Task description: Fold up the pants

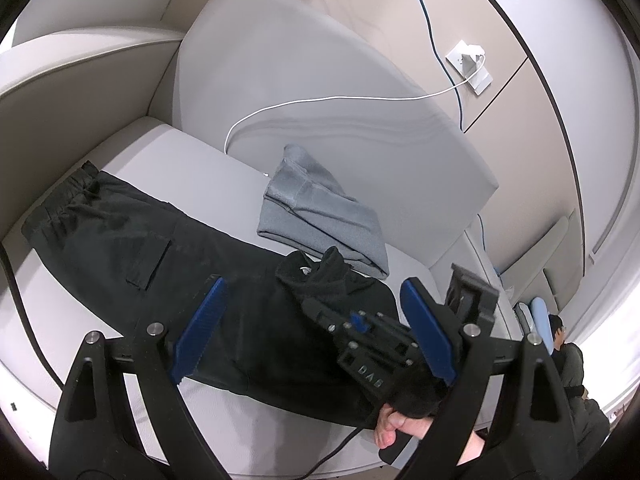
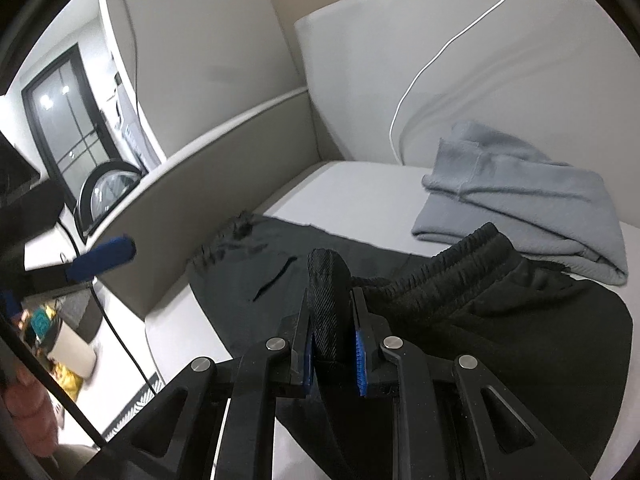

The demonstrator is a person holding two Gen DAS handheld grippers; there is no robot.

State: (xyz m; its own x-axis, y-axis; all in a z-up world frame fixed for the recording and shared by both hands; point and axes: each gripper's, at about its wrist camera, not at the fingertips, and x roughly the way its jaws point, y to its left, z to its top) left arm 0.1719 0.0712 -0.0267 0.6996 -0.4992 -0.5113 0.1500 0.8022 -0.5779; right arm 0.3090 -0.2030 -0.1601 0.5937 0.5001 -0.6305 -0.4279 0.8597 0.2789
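Left gripper (image 1: 308,328) hangs with jaws spread, empty, over the black pants (image 1: 160,240) laid along the sofa seat (image 1: 192,160); right gripper (image 2: 332,344) pinches a bunched end, mid-fold. Next, probably lay that end flat toward the other end

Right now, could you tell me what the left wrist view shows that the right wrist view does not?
Only the left wrist view shows the wall socket with a blue cable, the open left gripper, and the right gripper from outside. Only the right wrist view shows a dark glazed door, a round dial-like object, and the right gripper's pads clamped on a black fold. Both show the black pants, the folded grey garment and the white cable.
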